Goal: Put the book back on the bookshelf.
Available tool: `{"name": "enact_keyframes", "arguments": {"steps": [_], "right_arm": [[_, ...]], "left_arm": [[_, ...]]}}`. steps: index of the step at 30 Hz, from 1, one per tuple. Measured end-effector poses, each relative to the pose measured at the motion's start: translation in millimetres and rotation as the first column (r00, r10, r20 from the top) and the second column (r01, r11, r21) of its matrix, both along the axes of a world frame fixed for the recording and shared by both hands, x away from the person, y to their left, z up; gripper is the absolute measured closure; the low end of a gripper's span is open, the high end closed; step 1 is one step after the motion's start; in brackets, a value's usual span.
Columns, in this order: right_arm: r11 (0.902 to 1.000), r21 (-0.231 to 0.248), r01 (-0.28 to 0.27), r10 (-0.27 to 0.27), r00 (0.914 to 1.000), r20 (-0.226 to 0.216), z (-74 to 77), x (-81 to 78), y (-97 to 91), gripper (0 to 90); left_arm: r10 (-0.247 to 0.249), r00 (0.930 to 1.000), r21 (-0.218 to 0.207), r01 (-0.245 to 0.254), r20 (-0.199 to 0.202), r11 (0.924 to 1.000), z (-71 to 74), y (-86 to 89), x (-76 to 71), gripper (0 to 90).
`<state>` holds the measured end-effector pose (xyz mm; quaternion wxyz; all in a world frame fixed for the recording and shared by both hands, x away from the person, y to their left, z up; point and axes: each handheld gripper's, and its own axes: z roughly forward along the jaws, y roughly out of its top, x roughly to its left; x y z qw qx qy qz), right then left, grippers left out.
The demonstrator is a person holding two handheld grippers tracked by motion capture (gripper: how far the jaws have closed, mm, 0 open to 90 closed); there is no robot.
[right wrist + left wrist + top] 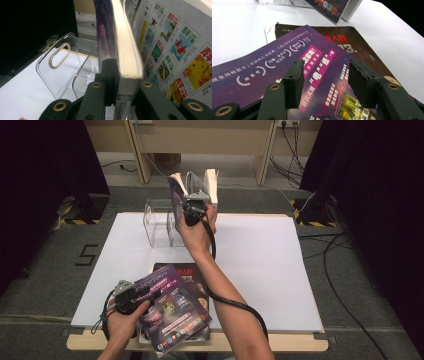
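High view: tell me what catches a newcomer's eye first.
The purple book held upright at the table's far edge, clamped in the right gripper beside a clear acrylic rack. Nearer, the left gripper hovers with open jaws over a purple magazine lying on a dark book at the near edge.

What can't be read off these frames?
- Right tool: whether its pads press on the upright purple book; right gripper view, the book's spine hides them.
- Clear acrylic stand: its right part; high view, behind hand and book.
- Dark book on the table: its title; left gripper view, the purple magazine overlaps it.
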<state>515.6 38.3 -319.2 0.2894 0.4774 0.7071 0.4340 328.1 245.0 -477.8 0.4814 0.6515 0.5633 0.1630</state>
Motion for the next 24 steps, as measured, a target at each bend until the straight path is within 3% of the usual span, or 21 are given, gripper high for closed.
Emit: {"name": "enact_keyframes", "arguments": {"steps": [3,10,15,19,24], "right_arm": [[0.9997,0.025,-0.002,0.002,0.9998,-0.019,0.6,-0.9,-4.9,72.4],[0.9959,0.08,-0.041,0.045,0.9977,-0.05,0.7,-12.1,-20.8,66.6],[0.9828,0.169,-0.075,0.09,0.9924,-0.084,0.9,-19.3,-35.1,65.3],[0.979,0.187,-0.082,0.1,0.9911,-0.088,1.0,-22.4,-40.3,64.9],[0.9825,0.161,-0.093,0.107,0.9908,-0.082,2.4,-24.7,-36.9,64.9]], "left_arm": [[-0.002,1.0,0.0,0.002,0.002,1.0,0.1,-0.9,-0.2,46.1],[-0.007,1.0,0.005,0.007,-0.001,1.0,-0.4,-3.6,-0.4,46.1],[-0.007,1.0,0.006,0.007,0.0,1.0,-0.2,-5.1,-0.3,46.1],[-0.011,0.9999,0.008,0.011,0.003,0.9999,0.5,-5.6,-0.7,46.1],[-0.007,1.0,0.008,0.007,0.006,0.9999,1.2,-4.1,-0.7,46.1]]}}
